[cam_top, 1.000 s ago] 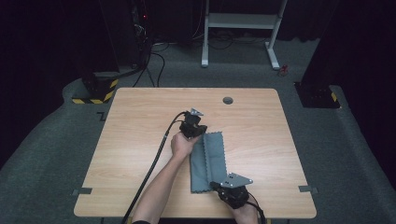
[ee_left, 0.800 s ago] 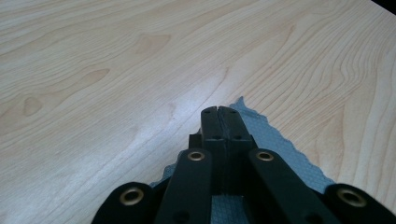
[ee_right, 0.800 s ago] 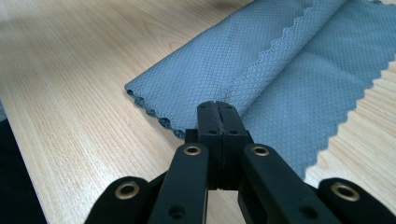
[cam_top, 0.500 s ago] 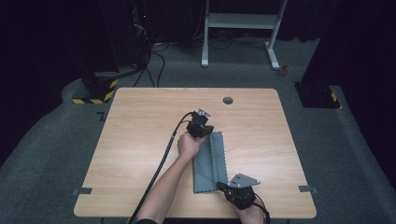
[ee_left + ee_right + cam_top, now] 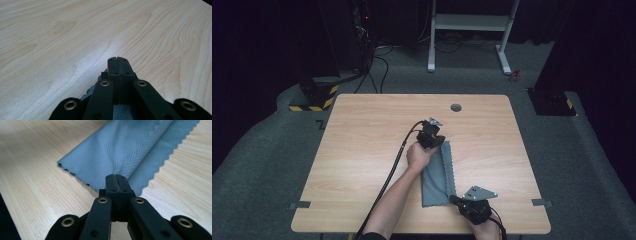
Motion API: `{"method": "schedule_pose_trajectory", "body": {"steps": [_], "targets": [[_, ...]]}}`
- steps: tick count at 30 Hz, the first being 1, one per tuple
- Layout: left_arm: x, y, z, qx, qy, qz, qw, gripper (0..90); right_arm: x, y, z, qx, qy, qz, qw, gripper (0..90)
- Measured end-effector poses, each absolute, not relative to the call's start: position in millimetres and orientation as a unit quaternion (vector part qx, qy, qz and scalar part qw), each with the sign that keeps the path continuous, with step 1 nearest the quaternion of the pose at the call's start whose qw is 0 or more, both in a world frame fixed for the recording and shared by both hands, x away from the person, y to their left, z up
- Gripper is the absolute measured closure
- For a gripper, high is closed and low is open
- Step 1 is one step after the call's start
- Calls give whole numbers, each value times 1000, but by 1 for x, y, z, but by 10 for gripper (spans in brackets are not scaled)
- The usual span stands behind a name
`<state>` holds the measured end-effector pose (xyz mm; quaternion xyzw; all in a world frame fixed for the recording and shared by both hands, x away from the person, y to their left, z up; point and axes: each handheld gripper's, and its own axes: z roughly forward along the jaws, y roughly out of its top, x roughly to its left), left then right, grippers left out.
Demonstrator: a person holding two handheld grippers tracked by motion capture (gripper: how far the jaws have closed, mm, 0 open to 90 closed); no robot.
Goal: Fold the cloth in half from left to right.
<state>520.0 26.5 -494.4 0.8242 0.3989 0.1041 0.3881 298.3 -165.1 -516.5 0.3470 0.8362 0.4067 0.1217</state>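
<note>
1. cloth (image 5: 438,176): grey, folded lengthwise into a long strip, lying on the table (image 5: 362,150) at lower centre of the high view, running from mid-frame down toward the bottom edge.
2. left gripper (image 5: 432,138): at the strip's upper end, centre of the high view. in the left gripper view its jaws are pressed together, with cloth (image 5: 120,112) pinched at their base, low in the frame.
3. right gripper (image 5: 455,201): at the strip's lower right corner, bottom of the high view. in the right gripper view its jaws are closed on the scalloped cloth (image 5: 120,147) edge at centre frame.
4. the cloth lies flat between the two grippers.
</note>
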Motion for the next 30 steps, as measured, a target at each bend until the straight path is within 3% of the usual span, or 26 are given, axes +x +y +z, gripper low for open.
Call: {"method": "schedule_pose_trajectory", "body": {"steps": [18,25,30], "targets": [[521,12,-504,826,399,117,381,881,299,-175,-520,370,832,395,119,876],[514,21,-492,811,406,137,399,630,301,-183,-515,380,824,399,131,820],[493,45,-482,811,401,160,394,523,315,-188,-508,380,823,396,145,804]]}}
